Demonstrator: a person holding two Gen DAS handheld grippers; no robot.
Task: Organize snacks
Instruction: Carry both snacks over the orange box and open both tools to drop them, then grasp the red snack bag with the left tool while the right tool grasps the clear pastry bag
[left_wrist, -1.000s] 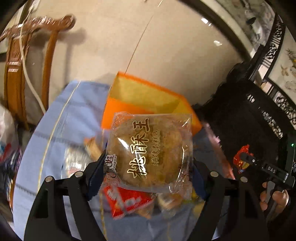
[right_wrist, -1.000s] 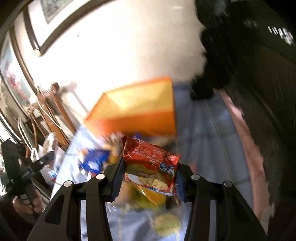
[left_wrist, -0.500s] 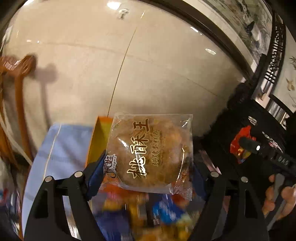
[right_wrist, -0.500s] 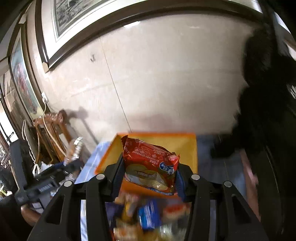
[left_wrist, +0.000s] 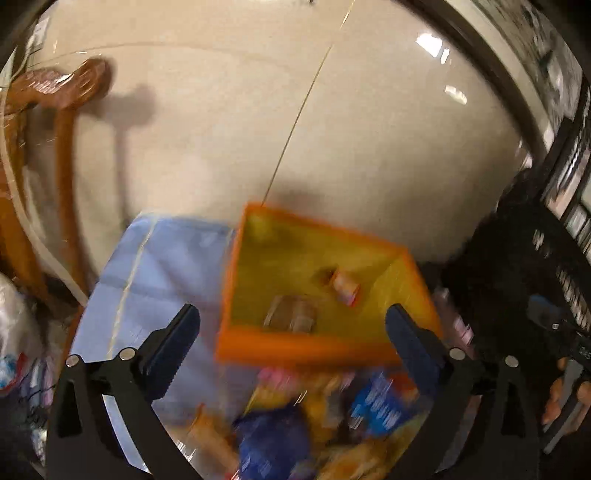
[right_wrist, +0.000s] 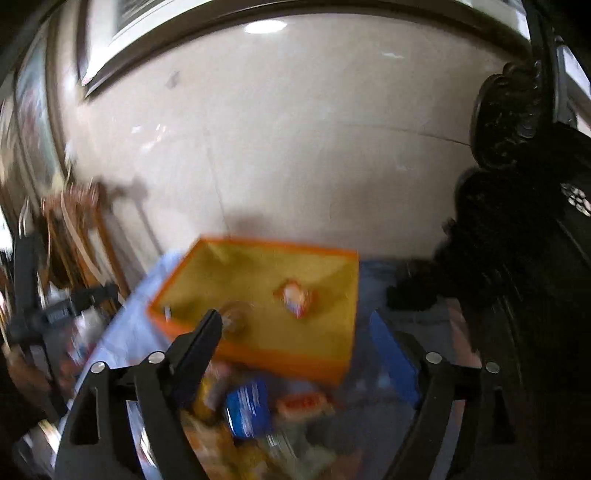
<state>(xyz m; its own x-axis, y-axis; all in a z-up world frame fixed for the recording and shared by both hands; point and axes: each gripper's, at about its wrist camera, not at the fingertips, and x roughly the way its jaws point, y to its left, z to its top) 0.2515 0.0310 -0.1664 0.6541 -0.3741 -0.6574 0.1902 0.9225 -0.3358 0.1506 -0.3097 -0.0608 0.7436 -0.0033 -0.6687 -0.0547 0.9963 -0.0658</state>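
An orange box with a yellow inside stands on the blue cloth. In it lie a clear-wrapped round pastry and a red snack packet. My left gripper is open and empty, just in front of the box. My right gripper is open and empty, over the box's near wall. A blurred heap of loose snacks lies below both grippers.
A blue tablecloth covers the table. A wooden chair stands at the left by the beige wall. Dark carved furniture stands at the right. The other hand-held gripper shows at the right edge of the left wrist view.
Both grippers have opened. The pastry has left the left gripper and the red packet the right one; both now lie in the orange box. Both views are blurred by motion.
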